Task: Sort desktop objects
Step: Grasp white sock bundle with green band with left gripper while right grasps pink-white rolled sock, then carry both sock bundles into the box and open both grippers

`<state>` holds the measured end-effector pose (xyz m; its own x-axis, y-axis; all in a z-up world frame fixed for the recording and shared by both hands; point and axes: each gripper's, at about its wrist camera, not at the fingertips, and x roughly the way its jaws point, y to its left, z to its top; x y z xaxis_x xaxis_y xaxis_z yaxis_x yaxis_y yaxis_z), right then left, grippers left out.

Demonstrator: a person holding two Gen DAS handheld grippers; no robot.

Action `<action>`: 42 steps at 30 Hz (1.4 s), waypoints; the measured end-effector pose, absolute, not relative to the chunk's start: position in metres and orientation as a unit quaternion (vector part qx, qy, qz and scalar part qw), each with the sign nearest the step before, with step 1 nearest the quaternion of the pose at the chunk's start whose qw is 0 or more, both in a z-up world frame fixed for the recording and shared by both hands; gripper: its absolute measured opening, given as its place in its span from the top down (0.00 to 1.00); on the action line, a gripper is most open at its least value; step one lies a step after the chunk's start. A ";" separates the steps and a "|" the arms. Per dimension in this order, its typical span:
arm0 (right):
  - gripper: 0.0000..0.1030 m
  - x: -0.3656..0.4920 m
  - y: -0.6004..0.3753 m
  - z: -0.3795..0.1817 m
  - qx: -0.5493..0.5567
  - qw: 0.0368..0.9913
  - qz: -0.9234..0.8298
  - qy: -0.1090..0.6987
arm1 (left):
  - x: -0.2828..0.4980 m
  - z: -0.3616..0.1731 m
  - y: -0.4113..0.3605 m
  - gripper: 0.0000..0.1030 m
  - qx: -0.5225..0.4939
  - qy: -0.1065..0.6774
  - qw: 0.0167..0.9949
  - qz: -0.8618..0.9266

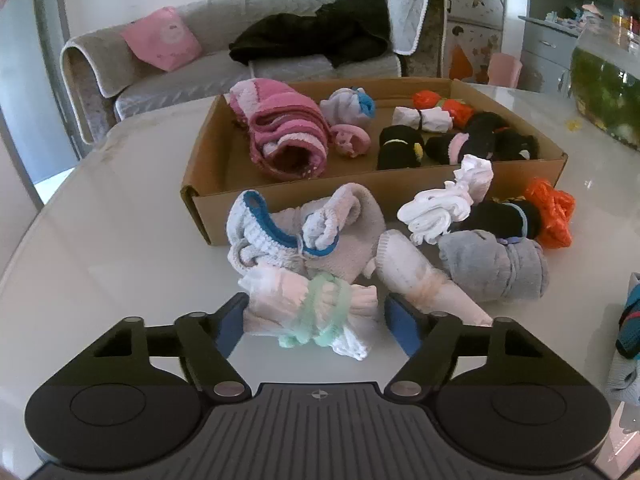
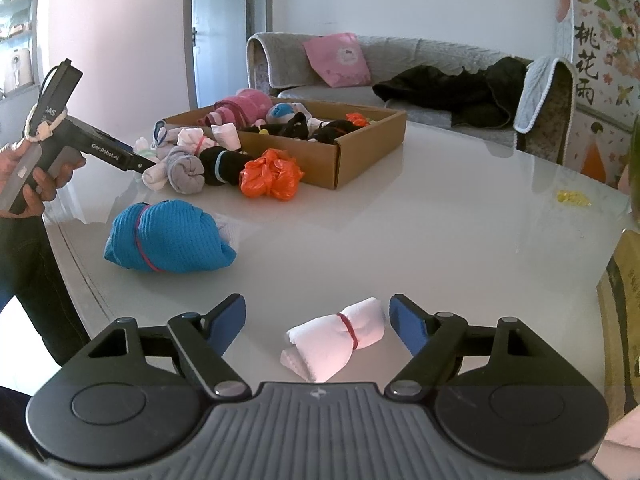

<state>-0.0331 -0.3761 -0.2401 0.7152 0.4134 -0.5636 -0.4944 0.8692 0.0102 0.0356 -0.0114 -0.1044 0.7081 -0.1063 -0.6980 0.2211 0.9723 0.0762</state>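
Left fingers: the left gripper (image 1: 316, 320) has its 2 blue pads spread on either side of a pale pink sock bundle (image 1: 308, 312) tied with a mint-green band; the left pad looks to touch the bundle, the right pad stands just clear of it.
Right fingers: the right gripper (image 2: 318, 326) is spread, its pads apart from a white rolled sock with a red band (image 2: 336, 338) that lies on the desk (image 2: 440, 240) between them.
Near the left fingers: a white knit bundle with blue trim (image 1: 276, 236), a pale sock roll (image 1: 416, 276) and a grey rolled bundle (image 1: 492, 264) lie in a heap just beyond.
Heap's far side: a white bundle (image 1: 444, 204), a black roll (image 1: 504, 216) and an orange plastic bag (image 1: 550, 212) sit beside the box.
Cardboard box (image 1: 208, 168): low and open, in 2 compartments; a pink towel roll (image 1: 284, 132) lies in the left one, black sock rolls (image 1: 400, 148) in the right one.
Blue knit bundle (image 2: 168, 236): alone on the desk, well apart from the heap.
Person: a hand (image 2: 36, 184) grips the left tool's handle at the right-wrist view's left edge.
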 end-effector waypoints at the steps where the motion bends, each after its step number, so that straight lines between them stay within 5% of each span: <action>1: 0.26 -0.033 -0.377 -0.240 -0.072 0.923 0.248 0.286 | 0.036 -0.104 -0.012 0.28 0.079 0.371 0.921 -0.090; 8: 0.31 -0.030 -0.382 -0.238 -0.077 0.915 0.266 0.293 | 0.038 -0.103 -0.012 0.31 0.076 0.376 0.920 -0.087; 13: 0.58 -0.029 -0.387 -0.236 -0.073 0.918 0.259 0.293 | 0.039 -0.102 -0.012 0.32 0.076 0.377 0.919 -0.080; 42: 0.60 -0.048 -0.375 -0.195 -0.022 0.944 0.182 0.276 | 0.002 -0.004 0.033 0.32 0.012 0.296 0.951 -0.082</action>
